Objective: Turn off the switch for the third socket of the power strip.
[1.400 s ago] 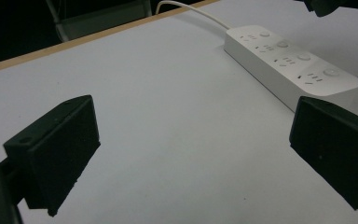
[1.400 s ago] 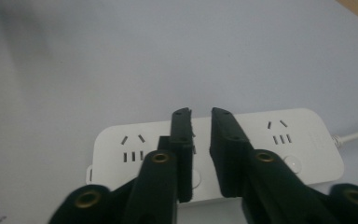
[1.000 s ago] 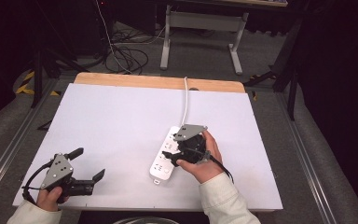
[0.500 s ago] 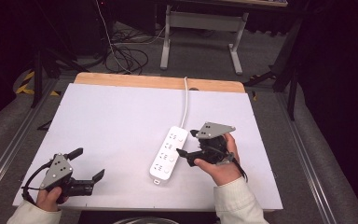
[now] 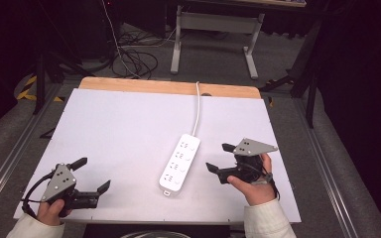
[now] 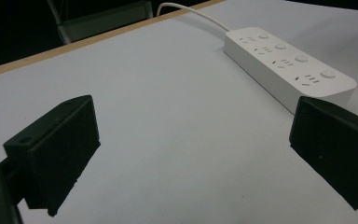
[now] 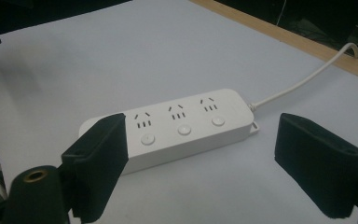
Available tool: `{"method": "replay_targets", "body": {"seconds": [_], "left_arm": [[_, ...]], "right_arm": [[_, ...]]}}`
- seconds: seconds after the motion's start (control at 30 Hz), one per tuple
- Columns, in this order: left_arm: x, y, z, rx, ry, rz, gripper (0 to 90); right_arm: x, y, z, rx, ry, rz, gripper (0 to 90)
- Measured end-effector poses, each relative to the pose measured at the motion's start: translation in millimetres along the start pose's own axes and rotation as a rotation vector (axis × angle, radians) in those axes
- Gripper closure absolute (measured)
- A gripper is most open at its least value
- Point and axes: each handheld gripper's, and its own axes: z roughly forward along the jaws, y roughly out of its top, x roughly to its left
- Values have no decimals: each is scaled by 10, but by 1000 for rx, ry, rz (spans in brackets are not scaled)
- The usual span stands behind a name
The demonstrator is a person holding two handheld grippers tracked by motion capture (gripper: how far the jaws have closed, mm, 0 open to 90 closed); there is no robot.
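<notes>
On my white counter (image 5: 129, 124) a white power strip (image 5: 180, 163) lies near centre, its cord (image 5: 197, 106) running to the far wooden edge. Beyond, grey floor carries tangled black cables (image 5: 134, 57) and a metal stand (image 5: 213, 22).

**Right gripper pulls off the power strip**

The right gripper (image 5: 220, 157) has drawn away to the right of the white power strip (image 5: 180, 162), which it was over a second ago. It now sits just beside the strip, jaws apart, holding nothing.
</notes>
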Motion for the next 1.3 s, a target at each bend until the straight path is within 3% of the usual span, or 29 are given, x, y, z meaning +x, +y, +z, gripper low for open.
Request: {"method": "replay_targets", "body": {"seconds": [0.27, 0.5, 0.8, 0.93, 1.07, 1.3], "left_arm": [[7, -8, -38, -2, 6, -23, 18], [19, -37, -78, 6, 10, -30, 18], [38, -77, -110, 2, 29, -37, 18], [39, -92, -115, -2, 38, -40, 18], [52, -106, -118, -5, 43, -36, 18], [56, -125, -111, -2, 43, -38, 18]], "right_arm": [[-91, -291, -106, -4, -1, 71, 165], [-125, -517, -139, -1, 36, 73, 118], [-150, -724, -132, 7, 3, 82, 115], [-176, -877, -107, 56, -23, 106, 124], [-180, -1000, -100, 68, -28, 132, 124], [-135, -1119, -116, 62, -51, 103, 150]]}}
